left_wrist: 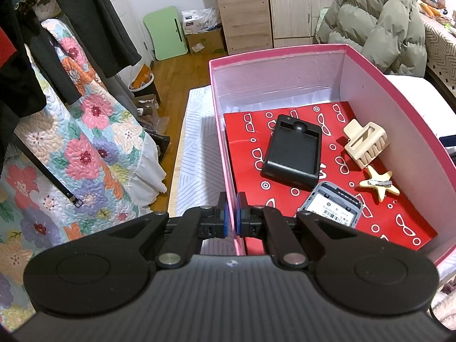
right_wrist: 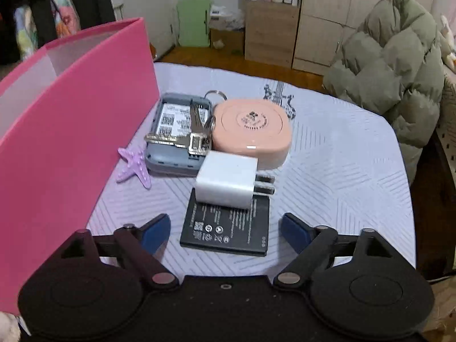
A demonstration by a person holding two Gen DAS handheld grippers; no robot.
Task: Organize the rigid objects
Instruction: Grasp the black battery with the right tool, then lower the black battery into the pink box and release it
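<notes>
Right gripper (right_wrist: 225, 232) spread wide, black battery (right_wrist: 226, 223) lying flat dead ahead between its fingers, long axis running away, while left gripper (left_wrist: 230, 213) pinches the pink box (left_wrist: 225, 154) wall.

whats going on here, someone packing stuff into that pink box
Yes. A person with a gripper in each hand is sorting small items into the pink box. The left gripper is shut on the box's wall. Inside lie a black holder, a beige hair claw and a star clip. The right gripper is open over a black battery with a white charger on it.
</notes>
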